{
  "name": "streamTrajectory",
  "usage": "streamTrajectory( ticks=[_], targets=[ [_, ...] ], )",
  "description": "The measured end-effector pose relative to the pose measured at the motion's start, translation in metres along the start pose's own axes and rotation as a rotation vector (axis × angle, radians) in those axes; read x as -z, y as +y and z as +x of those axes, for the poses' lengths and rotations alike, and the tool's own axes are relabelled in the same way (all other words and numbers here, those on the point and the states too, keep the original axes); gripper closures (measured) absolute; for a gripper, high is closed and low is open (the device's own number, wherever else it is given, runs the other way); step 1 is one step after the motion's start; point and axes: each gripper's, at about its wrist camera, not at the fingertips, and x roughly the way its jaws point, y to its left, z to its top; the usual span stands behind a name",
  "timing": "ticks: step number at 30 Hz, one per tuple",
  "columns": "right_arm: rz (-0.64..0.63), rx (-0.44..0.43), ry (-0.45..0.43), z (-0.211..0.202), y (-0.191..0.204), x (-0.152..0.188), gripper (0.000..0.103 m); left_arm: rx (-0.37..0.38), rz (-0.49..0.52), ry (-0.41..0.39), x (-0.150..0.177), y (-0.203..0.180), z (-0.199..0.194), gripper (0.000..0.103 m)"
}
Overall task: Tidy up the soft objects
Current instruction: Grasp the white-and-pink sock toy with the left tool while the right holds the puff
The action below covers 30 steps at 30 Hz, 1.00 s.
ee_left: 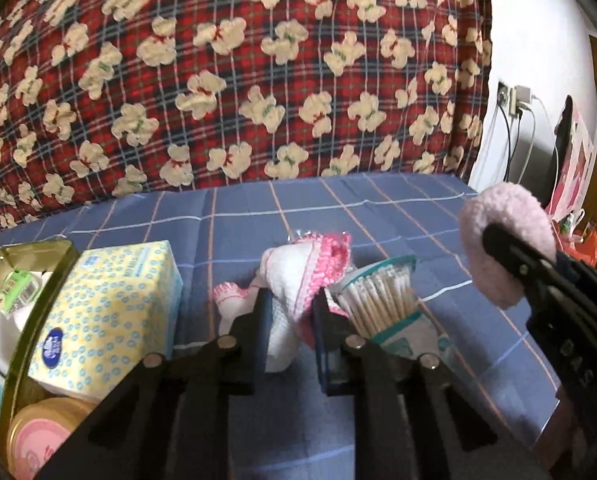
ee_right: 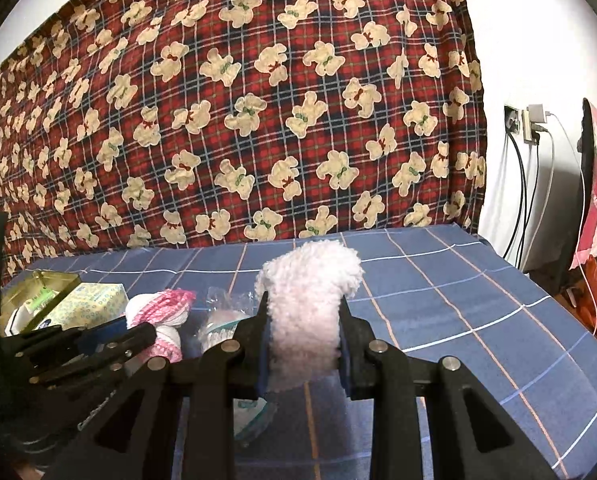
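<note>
- While both grippers are loaded, the teddy-bear blanket (ee_left: 234,72) fills the view from 9 to 2 o'clock, standing behind the blue checked sheet (ee_left: 378,216) that carries every item.
- At 8 o'clock in the left wrist view, the gold tin (ee_left: 14,344) holds the tissue pack (ee_left: 110,312).
- At 3 o'clock in the left wrist view, the right gripper (ee_right: 303,344) pinches the pink fluffy piece (ee_right: 306,304) clear of the sheet, its fingers pressed into the pile.
- At centre, the left gripper (ee_left: 290,320) has its fingers nearly together, pinching the white and pink knitted cloth (ee_left: 298,276), which lies on the sheet.
- At the cloth's 4 o'clock, touching it, lies the bag of cotton swabs (ee_left: 378,300).
- Risk: only a fold is clamped, so the knit may slip out or trail.
- Risk: the swab bag may be dragged along with the cloth.
- Risk: the two grippers stand near; crossing paths toward the tin may cause a collision.
</note>
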Motion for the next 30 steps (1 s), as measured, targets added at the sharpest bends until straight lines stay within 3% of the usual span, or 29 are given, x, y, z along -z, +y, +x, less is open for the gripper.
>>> streamTrajectory(
  ticks=[30],
  targets=[
    [-0.047, 0.027, -0.092, -0.019, 0.01, 0.001, 0.074, -0.04, -0.013, -0.19, 0.015, 0.007, -0.046, 0.086]
  ],
)
